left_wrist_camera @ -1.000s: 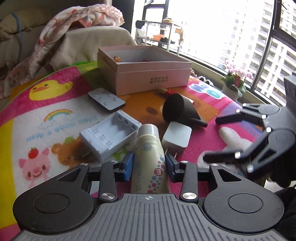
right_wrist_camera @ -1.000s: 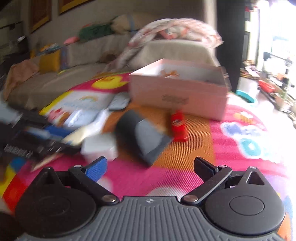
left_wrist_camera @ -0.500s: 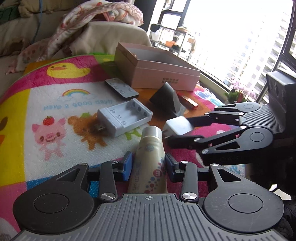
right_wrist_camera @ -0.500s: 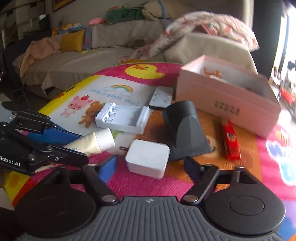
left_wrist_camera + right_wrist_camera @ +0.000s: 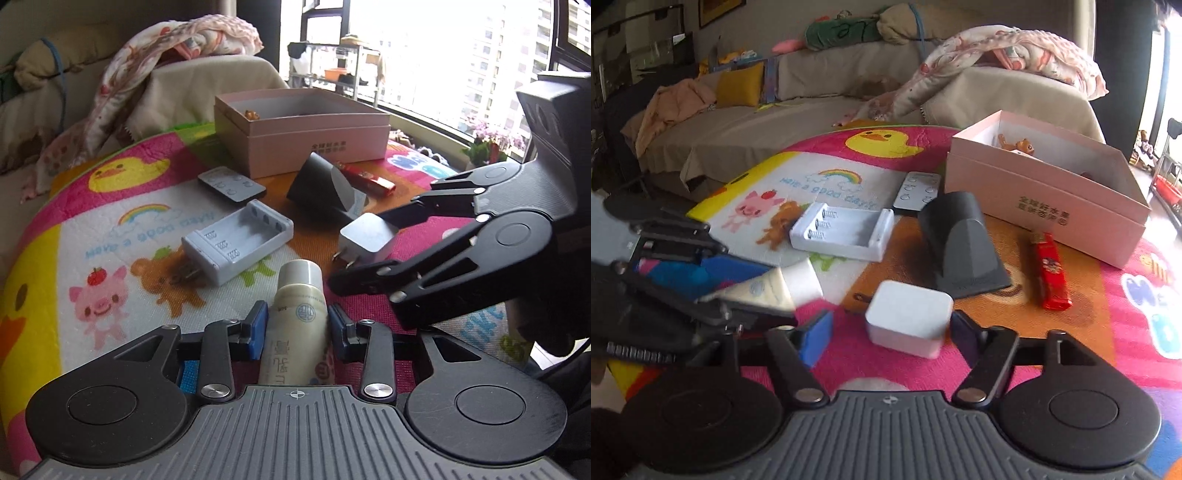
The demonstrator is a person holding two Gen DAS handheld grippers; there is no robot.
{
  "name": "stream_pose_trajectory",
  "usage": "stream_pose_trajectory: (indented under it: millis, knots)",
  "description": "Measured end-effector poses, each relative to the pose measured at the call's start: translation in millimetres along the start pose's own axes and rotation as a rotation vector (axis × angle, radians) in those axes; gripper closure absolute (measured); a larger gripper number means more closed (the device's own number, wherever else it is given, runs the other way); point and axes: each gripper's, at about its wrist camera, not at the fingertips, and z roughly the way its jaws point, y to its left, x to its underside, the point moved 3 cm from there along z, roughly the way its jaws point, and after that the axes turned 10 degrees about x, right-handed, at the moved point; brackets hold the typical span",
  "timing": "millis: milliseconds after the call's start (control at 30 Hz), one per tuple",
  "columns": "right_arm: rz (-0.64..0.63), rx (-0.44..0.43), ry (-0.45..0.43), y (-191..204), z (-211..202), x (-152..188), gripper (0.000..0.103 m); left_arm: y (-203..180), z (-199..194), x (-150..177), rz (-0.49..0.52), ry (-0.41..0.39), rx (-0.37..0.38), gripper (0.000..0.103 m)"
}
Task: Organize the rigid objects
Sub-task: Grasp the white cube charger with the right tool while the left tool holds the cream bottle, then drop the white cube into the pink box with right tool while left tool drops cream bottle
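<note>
Currently a cream tube [image 5: 298,325] is pinched by the left gripper [image 5: 297,328], cap forward, over the mat [image 5: 110,236]. The right gripper [image 5: 890,328] is held with jaws spread either side of the white charger [image 5: 908,317] on the mat; contact cannot be told. Battery holder [image 5: 238,242], remote [image 5: 232,184], red lighter [image 5: 1051,271] and pink box [image 5: 306,136] are laid beyond.

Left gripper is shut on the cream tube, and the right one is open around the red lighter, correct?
Not quite. The right gripper is open around the white charger cube, not the red lighter, which lies apart near the pink box, as the right wrist view shows. The left gripper is indeed shut on the cream tube.
</note>
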Motion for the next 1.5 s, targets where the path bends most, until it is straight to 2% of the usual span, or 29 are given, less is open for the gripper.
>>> stream_pose_trajectory:
  millis: [67, 100, 267, 333, 500, 633, 867, 1033, 1200, 1333, 1400, 1467, 1500]
  knots:
    - [0.011, 0.011, 0.003, 0.8, 3.1, -2.6, 0.033, 0.0, -0.2, 1.5, -0.006, -0.015, -0.007, 0.062]
    - [0.009, 0.027, 0.003, 0.9, 3.3, -3.3, 0.041, -0.3, -0.4, 2.5, -0.012, -0.024, -0.010, 0.062]
    - [0.007, 0.068, 0.009, -10.0, -6.9, 1.7, 0.041, -1.9, -2.2, 4.3, -0.032, -0.051, -0.019, 0.063]
    - [0.012, 0.086, 0.010, -18.2, -15.0, 7.1, 0.041, -2.4, -3.7, 2.3, -0.049, -0.064, 0.005, 0.069]
    - [0.012, 0.137, -0.011, -44.2, -43.3, 17.5, 0.041, -18.7, -2.0, -14.9, 0.027, -0.066, 0.049, 0.070]
    - [0.016, 0.188, -0.055, -66.3, -65.0, 17.9, 0.041, -25.8, 4.4, -29.7, 0.051, -0.051, 0.086, 0.070]
    - [0.053, 0.249, -0.105, -96.6, -81.0, 9.2, 0.041, -30.8, -2.9, -63.6, 0.088, -0.102, 0.115, 0.070]
    - [0.079, 0.258, -0.137, -110.6, -85.3, 0.8, 0.041, -20.7, -12.4, -104.5, 0.100, -0.177, 0.120, 0.070]
    - [0.103, 0.267, -0.199, -125.3, -91.0, -22.0, 0.041, -9.8, -13.8, -174.2, 0.151, -0.306, 0.103, 0.070]
    - [0.107, 0.312, -0.268, -138.9, -88.3, -49.9, 0.041, 9.4, 9.5, -229.8, 0.086, -0.397, 0.136, 0.070]
    - [0.112, 0.328, -0.294, -145.5, -83.9, -63.7, 0.041, 16.0, 29.1, -251.1, 0.081, -0.438, 0.127, 0.070]
    - [0.114, 0.351, -0.311, -151.5, -77.4, -75.7, 0.041, 23.2, 54.8, -264.1, 0.067, -0.444, 0.135, 0.070]
    - [0.119, 0.362, -0.312, -154.2, -73.6, -80.3, 0.041, 28.4, 70.0, -266.7, 0.039, -0.421, 0.158, 0.070]
